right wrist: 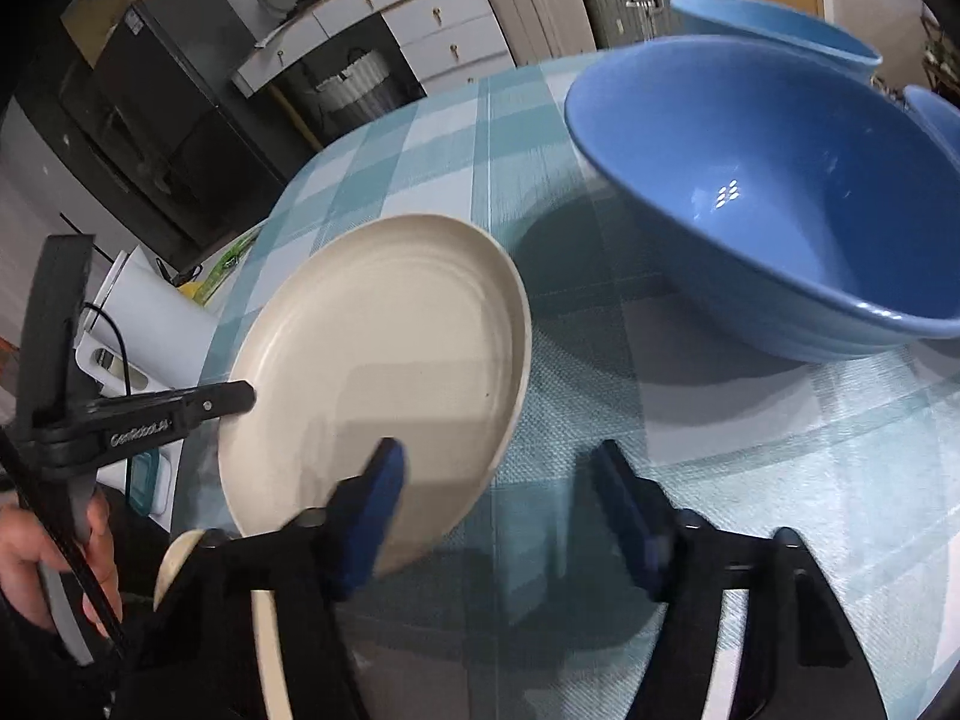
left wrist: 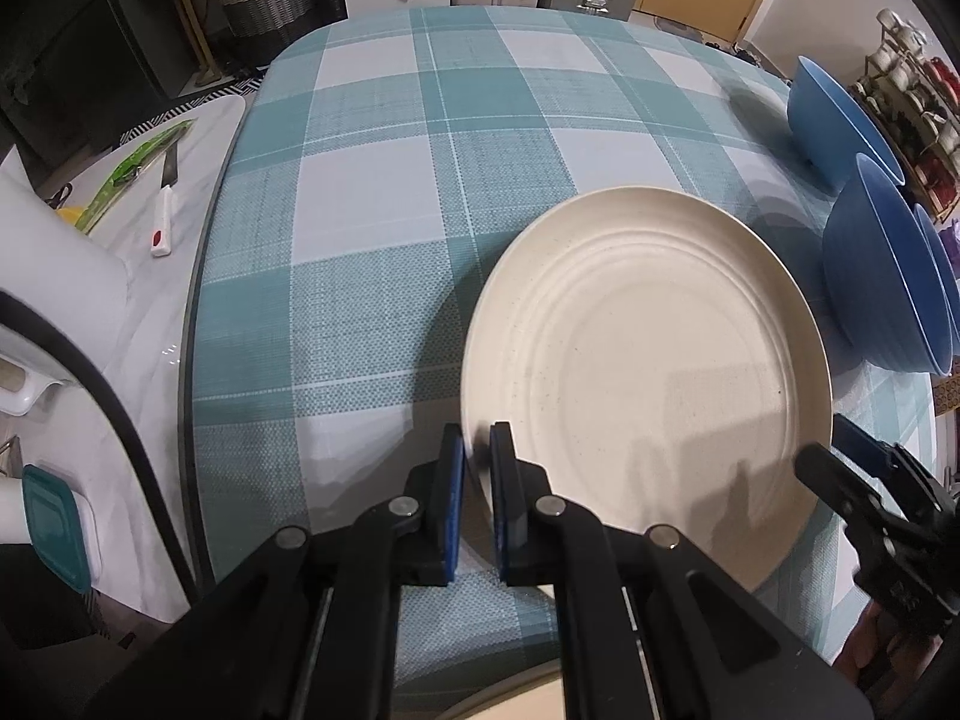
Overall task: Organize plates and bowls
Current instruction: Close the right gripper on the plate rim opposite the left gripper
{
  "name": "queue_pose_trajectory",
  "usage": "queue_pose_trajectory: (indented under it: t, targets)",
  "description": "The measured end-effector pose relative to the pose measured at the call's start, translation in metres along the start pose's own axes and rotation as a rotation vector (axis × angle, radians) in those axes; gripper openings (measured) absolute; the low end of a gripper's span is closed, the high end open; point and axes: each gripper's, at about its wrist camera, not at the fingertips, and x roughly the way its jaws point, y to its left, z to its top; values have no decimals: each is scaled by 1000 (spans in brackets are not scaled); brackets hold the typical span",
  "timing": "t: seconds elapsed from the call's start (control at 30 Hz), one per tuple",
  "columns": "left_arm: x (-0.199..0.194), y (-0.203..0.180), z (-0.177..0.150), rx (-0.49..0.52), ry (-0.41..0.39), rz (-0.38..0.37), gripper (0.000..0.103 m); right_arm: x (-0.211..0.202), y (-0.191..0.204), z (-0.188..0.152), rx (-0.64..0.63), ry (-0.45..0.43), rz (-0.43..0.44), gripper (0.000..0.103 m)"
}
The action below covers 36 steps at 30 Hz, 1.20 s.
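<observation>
The table (left wrist: 372, 192) wears a teal check cloth. Three blue bowls (right wrist: 750, 192) stand along its right side, two nested. A cream plate (left wrist: 648, 360) sits tilted just beside them — its near rim pinched by the left gripper (left wrist: 477, 468). The right gripper (right wrist: 498, 504) hovers half-open over bare cloth — one pad (right wrist: 372, 510) overlaps the plate's edge, gripping nothing.

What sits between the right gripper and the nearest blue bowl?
Nothing: in the right wrist view only bare checked tablecloth separates the right gripper from the blue bowl; the cream plate lies off to the side.
</observation>
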Motion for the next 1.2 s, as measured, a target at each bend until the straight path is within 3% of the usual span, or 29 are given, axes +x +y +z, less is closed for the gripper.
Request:
queue_pose_trajectory:
  t: [0.13,0.2,0.27,0.5,1.2]
  targets:
    - [0,-1,0,2,2,-2,6,5,6,3,-29,-13,-25,51]
    - [0,0,1,4,2,-4,6,8,9,4,-45,-12,-32,33]
    - [0,0,1,4,2,-5,6,9,9,5,-56,-13,-28,27]
    - [0,-1,1,-13,6,-4,6,8,2,6,-31,-20,15,18]
    - [-20,4,-1,-80,-14,-5,6,-19,5,9,-29,-67,72,17]
